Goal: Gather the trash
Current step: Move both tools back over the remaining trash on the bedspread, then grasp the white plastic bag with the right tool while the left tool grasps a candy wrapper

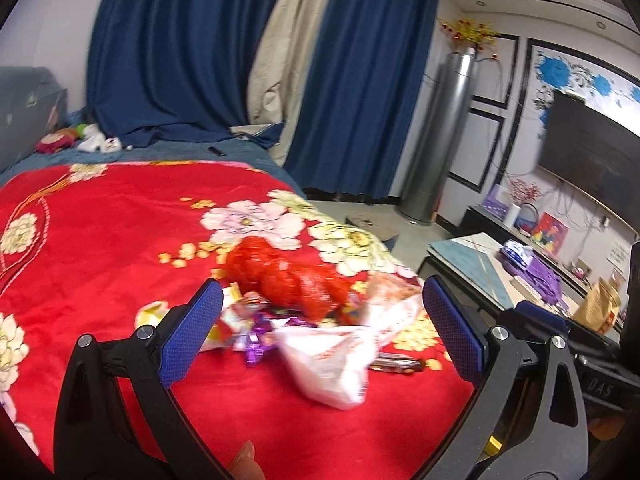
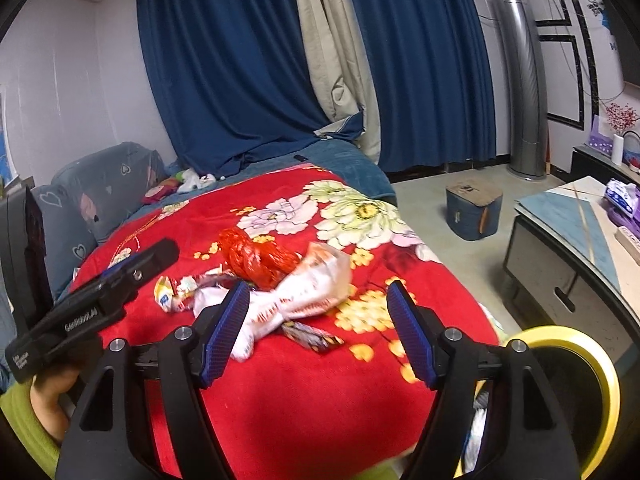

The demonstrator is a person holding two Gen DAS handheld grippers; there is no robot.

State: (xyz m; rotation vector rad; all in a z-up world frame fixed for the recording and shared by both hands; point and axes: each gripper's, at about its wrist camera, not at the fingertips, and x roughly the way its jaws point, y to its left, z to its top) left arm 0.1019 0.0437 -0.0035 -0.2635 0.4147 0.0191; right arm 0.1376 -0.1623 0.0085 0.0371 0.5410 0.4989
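Trash pile on red floral blanket, toward its right edge, roughly mid-length. Counted:
- 1 crumpled red plastic bag, far side of pile.
- 1 white plastic bag with red print, touching the red one, nearest the grippers.
- 1 dark snack wrapper, flat on blanket, partly under the white bag.
- 1 yellow-white wrapper, left end of pile.
- Purple foil wrappers, tangled under the bags; count unclear, blurred.

Left gripper: jaws spread wide, gripping nothing, hovering near edge of pile with white bag between the blue pads in view. Contact cannot be told.
Right gripper: jaws spread wide, gripping nothing, white bag and dark wrapper seen between the pads.

Containers: yellow-rimmed bin off blanket's right edge, just beside right gripper; some white material visible at its near side, interior otherwise hidden by the gripper frame.

Around: blue curtains behind the bed, small blue stool on floor, coffee table at right with purple items, plush toys at far-left corner of the bed. Nothing between grippers and pile.
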